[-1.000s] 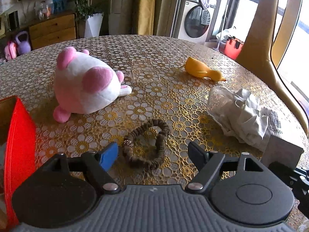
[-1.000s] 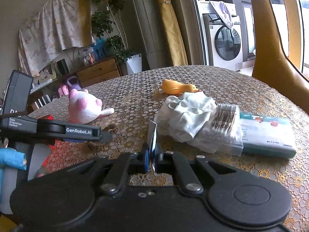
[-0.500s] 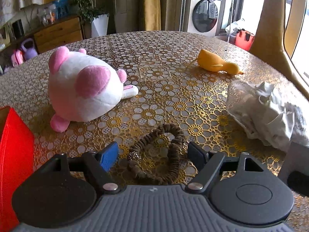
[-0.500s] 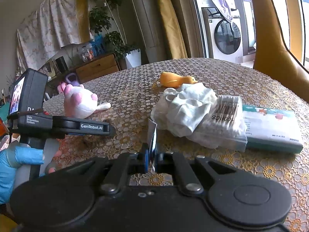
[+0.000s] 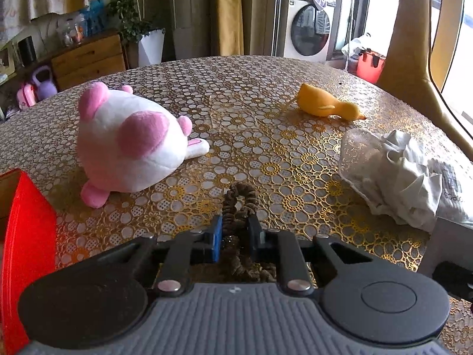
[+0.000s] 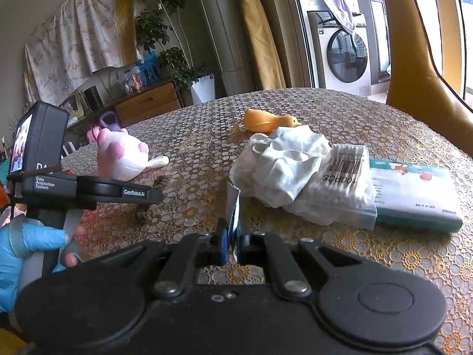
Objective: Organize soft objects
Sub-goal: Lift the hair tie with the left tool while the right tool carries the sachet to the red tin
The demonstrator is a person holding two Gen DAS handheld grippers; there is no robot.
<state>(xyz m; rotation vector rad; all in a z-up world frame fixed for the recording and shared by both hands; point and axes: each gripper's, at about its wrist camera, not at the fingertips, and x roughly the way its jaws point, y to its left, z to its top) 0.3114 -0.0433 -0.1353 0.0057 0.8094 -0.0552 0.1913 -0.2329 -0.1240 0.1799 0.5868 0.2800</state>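
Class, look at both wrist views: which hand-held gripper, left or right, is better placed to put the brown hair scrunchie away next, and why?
Left. The left hand-held gripper is closing with the brown scrunchie between its pads, and the red box sits just beside it. The right hand-held gripper is shut on a thin white slip.

Black tongs (image 5: 234, 238), blue glove (image 6: 17, 248)

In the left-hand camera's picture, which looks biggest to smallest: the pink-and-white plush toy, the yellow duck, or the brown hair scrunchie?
1. plush toy, clearly largest.
2. and 3. yellow duck and hair scrunchie: unsure; the scrunchie is partly hidden, the duck lies farther away.
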